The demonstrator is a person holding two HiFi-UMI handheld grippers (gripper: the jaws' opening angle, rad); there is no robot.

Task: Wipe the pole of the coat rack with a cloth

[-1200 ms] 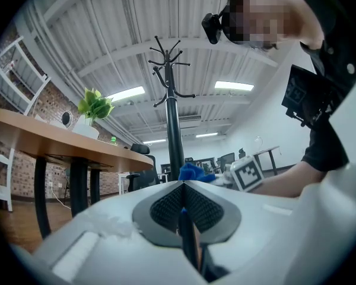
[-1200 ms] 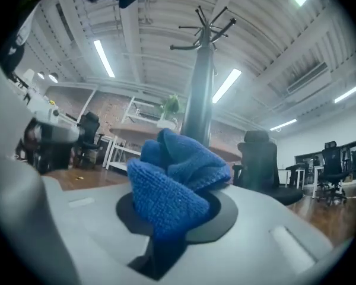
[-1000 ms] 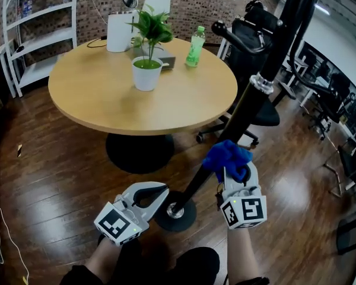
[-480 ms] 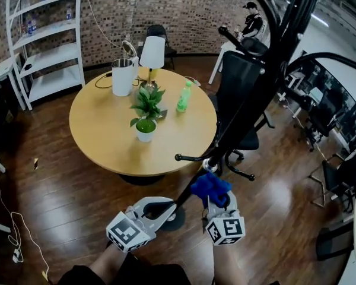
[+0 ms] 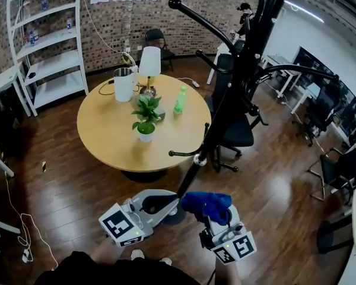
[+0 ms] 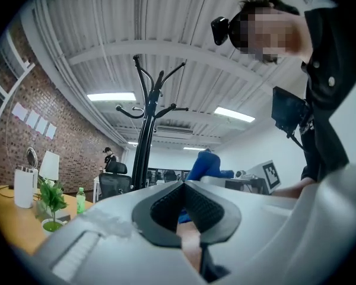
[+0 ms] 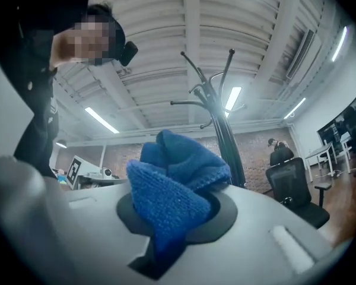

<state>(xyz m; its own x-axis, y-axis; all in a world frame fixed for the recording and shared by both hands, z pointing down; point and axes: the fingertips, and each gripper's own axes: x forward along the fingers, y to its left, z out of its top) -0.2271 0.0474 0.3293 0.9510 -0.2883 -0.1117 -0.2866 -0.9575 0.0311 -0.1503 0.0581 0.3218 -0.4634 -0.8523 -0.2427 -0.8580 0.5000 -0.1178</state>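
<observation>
Where the right gripper (image 5: 216, 217) shows in its own view, we find its jaws clamped on a crumpled blue knitted cloth (image 5: 206, 203). The cloth sits just beside the low end of the black coat rack pole (image 5: 188, 180); contact cannot be confirmed. We find the left gripper (image 5: 164, 203) with jaws together and empty, at the pole's foot. Beyond stands a round wooden table (image 5: 101, 141), with a potted green plant (image 5: 146, 120) near its centre.

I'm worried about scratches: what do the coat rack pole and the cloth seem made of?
The coat rack pole is probably black-painted metal: smooth, with a silver collar at a joint. The cloth is a soft blue knitted fabric; its looped stitches show clearly.
</observation>
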